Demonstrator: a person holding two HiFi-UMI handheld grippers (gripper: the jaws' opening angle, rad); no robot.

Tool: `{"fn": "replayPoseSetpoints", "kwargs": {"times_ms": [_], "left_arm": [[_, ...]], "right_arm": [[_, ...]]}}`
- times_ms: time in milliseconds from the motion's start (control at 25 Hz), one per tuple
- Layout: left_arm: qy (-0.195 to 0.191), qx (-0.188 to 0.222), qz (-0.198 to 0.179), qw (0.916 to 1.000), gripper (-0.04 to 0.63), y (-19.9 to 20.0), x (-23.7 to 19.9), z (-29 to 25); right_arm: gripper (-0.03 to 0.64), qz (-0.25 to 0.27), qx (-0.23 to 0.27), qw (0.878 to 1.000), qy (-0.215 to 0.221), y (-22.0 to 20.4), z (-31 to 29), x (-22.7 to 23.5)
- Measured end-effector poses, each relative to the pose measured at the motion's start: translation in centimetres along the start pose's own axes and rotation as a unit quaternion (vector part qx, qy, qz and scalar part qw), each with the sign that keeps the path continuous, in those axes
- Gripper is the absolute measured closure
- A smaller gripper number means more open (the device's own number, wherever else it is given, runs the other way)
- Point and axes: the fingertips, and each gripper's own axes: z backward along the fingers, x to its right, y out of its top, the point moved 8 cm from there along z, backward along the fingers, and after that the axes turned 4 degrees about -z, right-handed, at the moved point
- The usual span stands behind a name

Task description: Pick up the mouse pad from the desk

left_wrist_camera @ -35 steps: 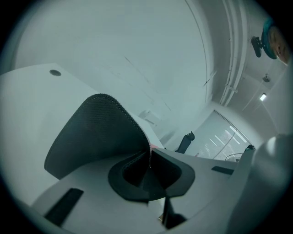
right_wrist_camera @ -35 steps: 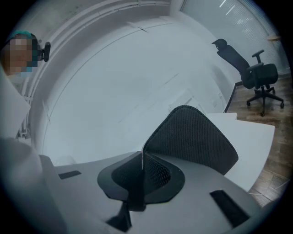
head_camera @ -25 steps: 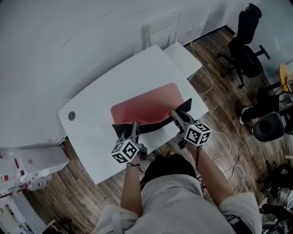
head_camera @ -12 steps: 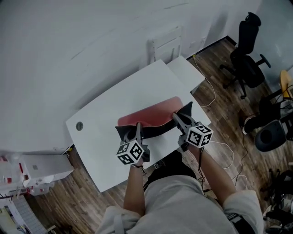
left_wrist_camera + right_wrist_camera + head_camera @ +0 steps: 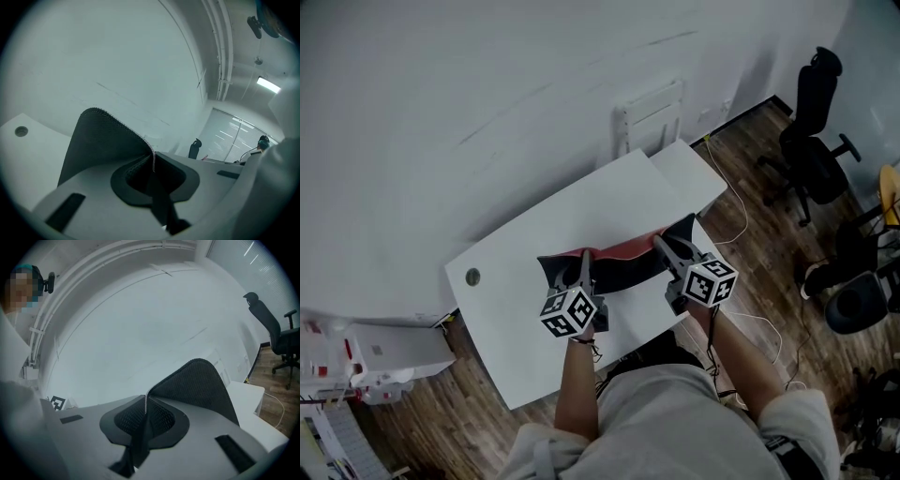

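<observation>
Between the left tool (image 5: 584,257) and the right tool (image 5: 660,242), the mouse pad (image 5: 626,270) is hanging as a sagging sheet above the white surface (image 5: 525,239). Its black mesh underside is facing the head camera. A strip of its red top face is showing along the far edge, beyond both tools. Whether that far edge is touching the surface cannot be determined.

The left tool (image 5: 153,161) is clamping the pad's near left corner. Its jaws are standing almost together, with only the pad's thickness between them. The stitched edge of the mouse pad (image 5: 105,140) is rising up and to the left of the jaws.

The right tool (image 5: 146,404) is clamping the near right corner in the same manner, jaws nearly closed on the fabric. That corner of the mouse pad (image 5: 199,380) is curling up and to the right of the jaws. Both tools are pointing away from the person, side by side and well apart.

To the left of the left tool, a round grommet (image 5: 472,277) is sitting in the surface. Well to the right of the right tool, a black office chair (image 5: 814,141) is standing on the wood floor (image 5: 769,234).
</observation>
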Motion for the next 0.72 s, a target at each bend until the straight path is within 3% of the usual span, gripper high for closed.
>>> {"fn": "replayPoseSetpoints", "kwargs": {"times_ms": [480, 720], "left_arm": [[0.006, 0.025, -0.087, 0.9959, 0.565, 5.8, 1.4, -1.0], [-0.01, 0.055, -0.098, 0.9936, 0.565, 8.1, 3.0, 0.2]], "right_arm": [[0.565, 0.052, 0.014, 0.997, 0.046, 5.0, -2.7, -2.3], [0.565, 0.063, 0.038, 0.996, 0.056, 6.8, -2.0, -4.3]]}}
